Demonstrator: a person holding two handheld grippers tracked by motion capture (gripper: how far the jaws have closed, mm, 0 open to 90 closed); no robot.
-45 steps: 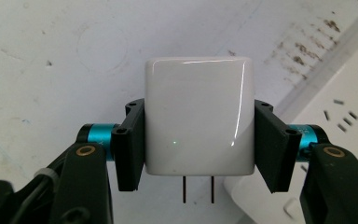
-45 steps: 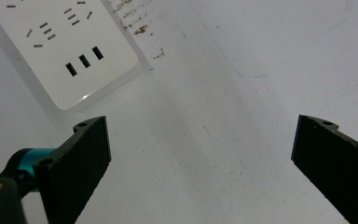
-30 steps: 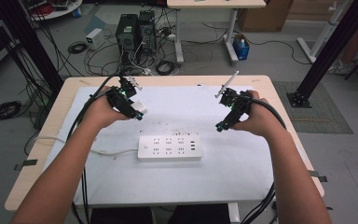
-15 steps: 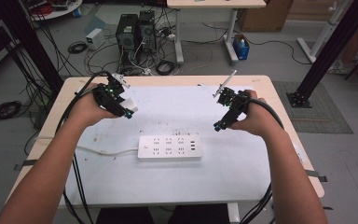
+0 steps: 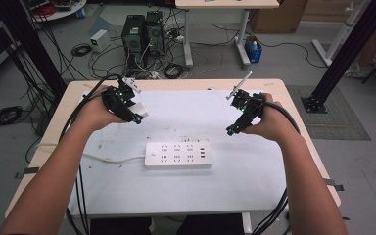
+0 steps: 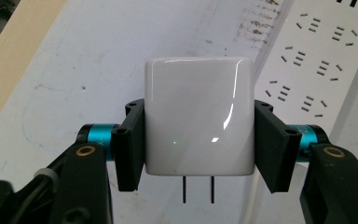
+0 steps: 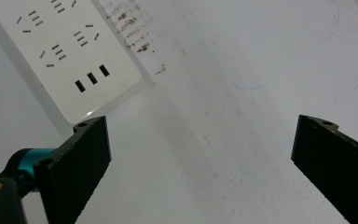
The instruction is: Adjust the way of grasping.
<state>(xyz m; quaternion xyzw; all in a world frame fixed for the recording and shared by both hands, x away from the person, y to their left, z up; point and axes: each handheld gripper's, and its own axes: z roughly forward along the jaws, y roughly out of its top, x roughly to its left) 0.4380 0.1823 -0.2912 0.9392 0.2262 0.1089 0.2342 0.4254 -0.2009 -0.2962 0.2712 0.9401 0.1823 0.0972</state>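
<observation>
Left gripper [image 6: 198, 140] moved farther from power strip [image 5: 178, 154], jaws clamped on white plug [image 6: 198, 116], prongs pointing back toward camera. Right gripper [image 7: 200, 154] jaws wide apart, nothing between.

surface: rectangular light-wood table [image 5: 293, 105] carrying a white sheet cover [image 5: 186, 117], smudged with brown marks | lying on it: flat white plastic power strip [image 5: 177, 154], sockets facing up, near the middle | its white cord [image 5: 112, 159] trailing left across the sheet
</observation>
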